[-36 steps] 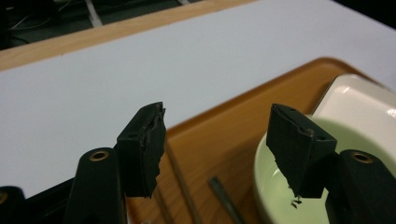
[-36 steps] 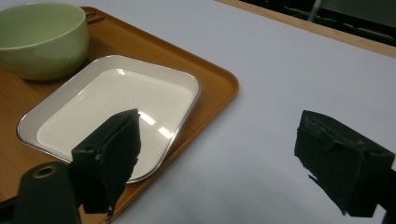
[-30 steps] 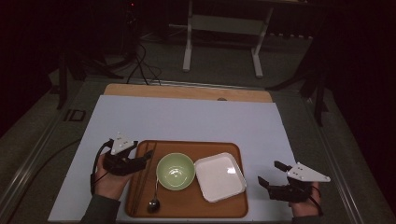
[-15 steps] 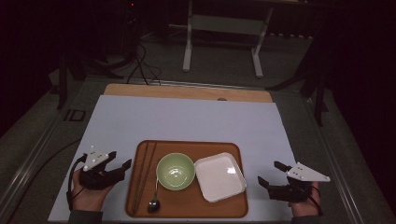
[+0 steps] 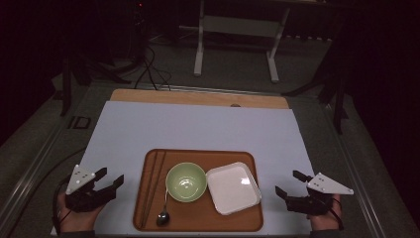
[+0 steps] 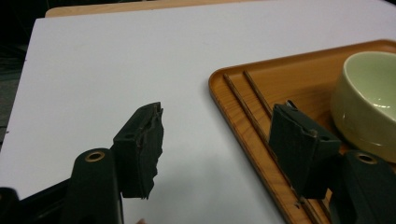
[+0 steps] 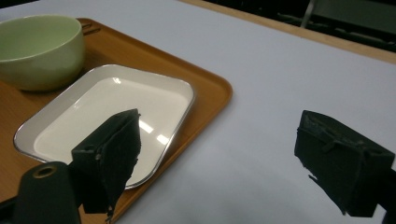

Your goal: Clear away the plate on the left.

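While both hover beside the tray (image 5: 252, 163) (either side), left claw (image 5: 110, 182) and right claw (image 5: 289, 185) are spread, empty.

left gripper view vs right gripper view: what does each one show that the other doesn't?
Left gripper view alone: the chopsticks lying along the tray's edge, between the left gripper's open jaws.
Right gripper view alone: the white square plate on the tray, behind the right gripper's open jaws.
Both: the green bowl, the wooden tray and the white table cover.
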`<state>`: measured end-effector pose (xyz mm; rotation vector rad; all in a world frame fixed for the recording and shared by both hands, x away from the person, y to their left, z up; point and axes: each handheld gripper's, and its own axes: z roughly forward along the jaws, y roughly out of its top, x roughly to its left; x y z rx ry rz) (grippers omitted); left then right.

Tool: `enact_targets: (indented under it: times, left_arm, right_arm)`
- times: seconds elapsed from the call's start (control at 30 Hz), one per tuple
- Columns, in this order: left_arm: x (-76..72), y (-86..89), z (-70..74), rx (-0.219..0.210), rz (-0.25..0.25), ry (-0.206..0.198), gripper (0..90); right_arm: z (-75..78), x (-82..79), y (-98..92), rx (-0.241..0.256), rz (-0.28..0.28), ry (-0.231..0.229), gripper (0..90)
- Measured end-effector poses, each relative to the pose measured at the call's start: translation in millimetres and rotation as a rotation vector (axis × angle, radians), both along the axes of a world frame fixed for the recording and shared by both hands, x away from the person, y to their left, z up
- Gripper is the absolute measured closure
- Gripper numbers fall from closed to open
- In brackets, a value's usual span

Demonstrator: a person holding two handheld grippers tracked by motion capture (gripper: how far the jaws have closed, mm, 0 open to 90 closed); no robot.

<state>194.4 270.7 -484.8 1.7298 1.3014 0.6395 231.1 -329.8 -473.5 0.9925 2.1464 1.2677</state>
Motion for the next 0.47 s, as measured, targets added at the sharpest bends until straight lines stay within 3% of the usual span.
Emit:
enact_targets:
  times: [0.17, 0.47]
  left_arm:
    - [-3.4, 9.1, 0.5, -0.035, 0.024, -0.016, 36.6]
    - [-4.9, 10.1, 1.6, -0.025, 0.034, -0.035, 36.6]
  right_arm:
    - [1.8, -1.8, -1.5, 0.011, -0.01, -0.023, 14.4]
    - [2.8, -2.6, -2.8, 0.016, -0.016, -0.035, 14.4]
